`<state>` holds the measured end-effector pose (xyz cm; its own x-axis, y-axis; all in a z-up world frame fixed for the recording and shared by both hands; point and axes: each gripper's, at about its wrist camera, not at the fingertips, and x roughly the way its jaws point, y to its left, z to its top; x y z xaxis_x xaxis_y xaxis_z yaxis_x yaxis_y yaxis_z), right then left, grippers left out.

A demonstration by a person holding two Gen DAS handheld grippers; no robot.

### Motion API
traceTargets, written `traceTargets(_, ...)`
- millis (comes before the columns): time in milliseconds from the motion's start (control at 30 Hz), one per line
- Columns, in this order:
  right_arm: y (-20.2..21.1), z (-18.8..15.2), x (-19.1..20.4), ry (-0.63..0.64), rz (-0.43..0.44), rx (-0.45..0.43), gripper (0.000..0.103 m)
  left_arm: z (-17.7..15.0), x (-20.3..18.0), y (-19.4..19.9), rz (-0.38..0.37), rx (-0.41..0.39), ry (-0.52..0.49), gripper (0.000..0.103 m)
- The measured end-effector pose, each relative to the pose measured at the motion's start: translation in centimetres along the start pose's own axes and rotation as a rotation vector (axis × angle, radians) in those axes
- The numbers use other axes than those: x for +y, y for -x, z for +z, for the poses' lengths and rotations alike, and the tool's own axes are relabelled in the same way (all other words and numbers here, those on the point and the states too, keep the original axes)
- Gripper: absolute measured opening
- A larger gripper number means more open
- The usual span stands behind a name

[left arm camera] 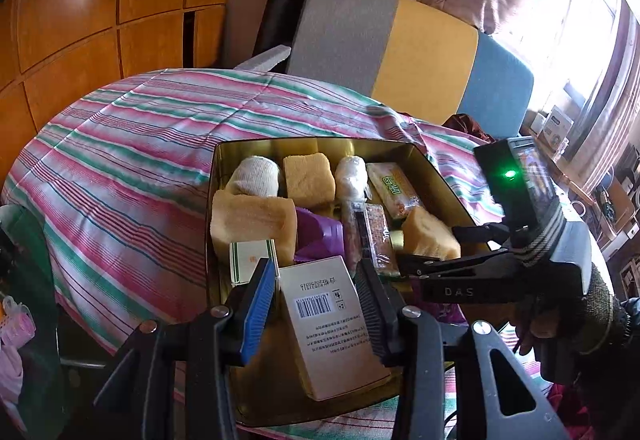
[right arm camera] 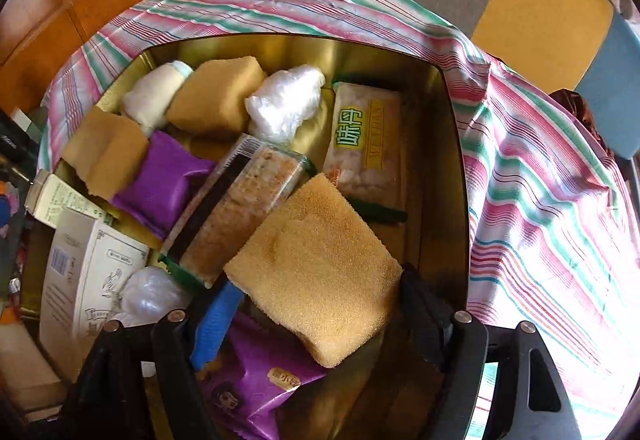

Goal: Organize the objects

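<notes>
Gold metal tin, rectangular with rounded corners and a shiny wall, is seen lying on the striped pink, green and white cloth that covers the worktop. Inside the tin, packed close together, are porous tan sponge blocks, white rolled bundles, clear-wrapped snack bars and a purple packet.

At the tin's near edge, in the left wrist view, a white carton with a barcode is seen standing tilted between the pads of the left hand-held gripper; the blue pad and the ribbed black pad appear just beside its sides, and whether they press on it cannot be told. A smaller green-and-white box is seen at the tin's near-left side. Only this view shows the right hand-held gripper from outside, reaching level into the tin's right side, held by a hand in a knitted glove.

Only the right wrist view shows the tin's near-right floor closely: a large tan sponge lies tilted there over a second purple wrapper, between the spread fingers of the right hand-held gripper, whose jaws stand apart, neither pad visibly pressing on it. A yellow-labelled snack pack lies toward the tin's far-right wall.
</notes>
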<state>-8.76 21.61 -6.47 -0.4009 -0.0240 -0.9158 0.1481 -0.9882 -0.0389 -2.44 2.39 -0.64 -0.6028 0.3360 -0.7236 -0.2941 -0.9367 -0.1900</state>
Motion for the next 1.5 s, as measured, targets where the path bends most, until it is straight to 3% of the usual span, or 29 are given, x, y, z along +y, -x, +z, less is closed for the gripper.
traceTargets(67,0.3,-0.2,-0.1,-0.006,0.011,-0.016,0.087,-0.1,0.0,0.0,0.003,0.003,-0.002,0.043)
traceTargets(300,1.8,-0.7,-0.4,-0.023,0.016,-0.07,0.092,-0.1,-0.5,0.2,0.016,-0.008,-0.009,0.044)
traceTargets(500,3.9,-1.9,-0.7,-0.08,-0.012,-0.152,0.093,-0.4,-1.1,0.5,0.066,-0.026,-0.016,0.058)
traceTargets(600,5.4,-3.0,-0.5,-0.118,-0.054,-0.219,0.102,-0.6,-1.3,0.8,0.111,-0.04,-0.013,0.059)
traceTargets(733,7.0,-4.6,-0.4,-0.17,-0.072,-0.291,0.103,-0.6,-1.4,1.5,0.162,-0.073,-0.002,0.059)
traceTargets(900,8.5,-6.7,-0.1,-0.216,-0.104,-0.353,0.103,-0.6,-1.9,3.6,0.217,-0.172,0.0,0.059)
traceTargets(967,9.0,-7.4,0.2,-0.226,-0.118,-0.378,0.103,-0.6,-2.1,4.2,0.238,-0.196,0.003,0.068)
traceTargets(1167,10.3,-8.8,0.9,-0.243,-0.13,-0.435,0.103,-0.8,-2.5,4.5,0.317,-0.198,0.005,0.072)
traceTargets(1500,10.3,-9.2,1.6,-0.242,-0.125,-0.437,0.103,-1.6,-2.4,4.0,0.275,-0.17,0.02,0.072)
